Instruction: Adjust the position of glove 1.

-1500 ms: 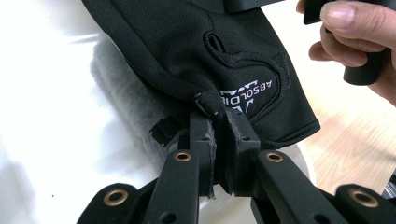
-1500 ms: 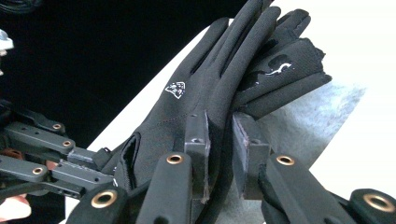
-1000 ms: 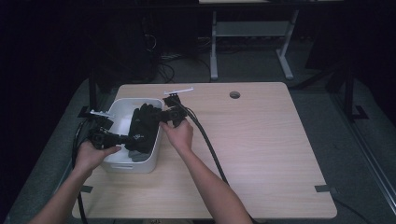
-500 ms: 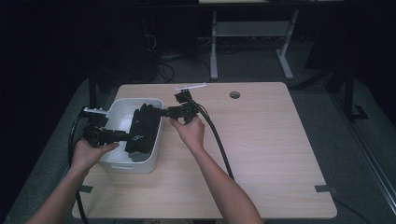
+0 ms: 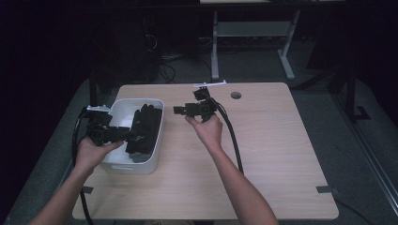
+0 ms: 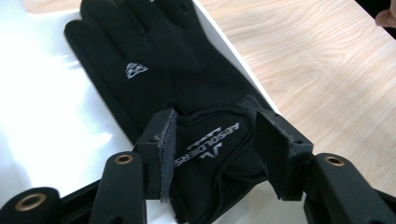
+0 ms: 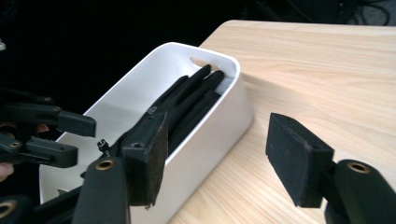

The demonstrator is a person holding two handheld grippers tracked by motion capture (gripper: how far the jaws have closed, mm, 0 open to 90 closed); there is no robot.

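Observation:
A black glove point(image 5: 146, 124) lies lengthwise in a white bin point(image 5: 133, 165) at the table's left. In the left gripper view the glove point(image 6: 154, 60) shows a small checkered mark and a printed cuff. My left gripper point(image 6: 215, 140) is open, with its jaws on either side of that cuff and not pressing it. From above, the left gripper point(image 5: 127, 136) reaches over the bin's near left rim. My right gripper point(image 5: 179, 110) is open and empty above bare table, just right of the bin. Its own view looks at the bin point(image 7: 233, 88), the glove point(image 7: 191, 93) and the left gripper point(image 7: 77, 137).
Bare wooden tabletop point(image 5: 281, 150) stretches right of the bin. A round cable hole point(image 5: 236, 95) sits near the far edge. Thick black cables point(image 5: 232, 136) trail from both grippers. A desk frame point(image 5: 216, 47) stands behind on the dark floor.
My right gripper has drawn back from the glove in the bin, to the right over the table. The left gripper has stayed at the bin's near end.

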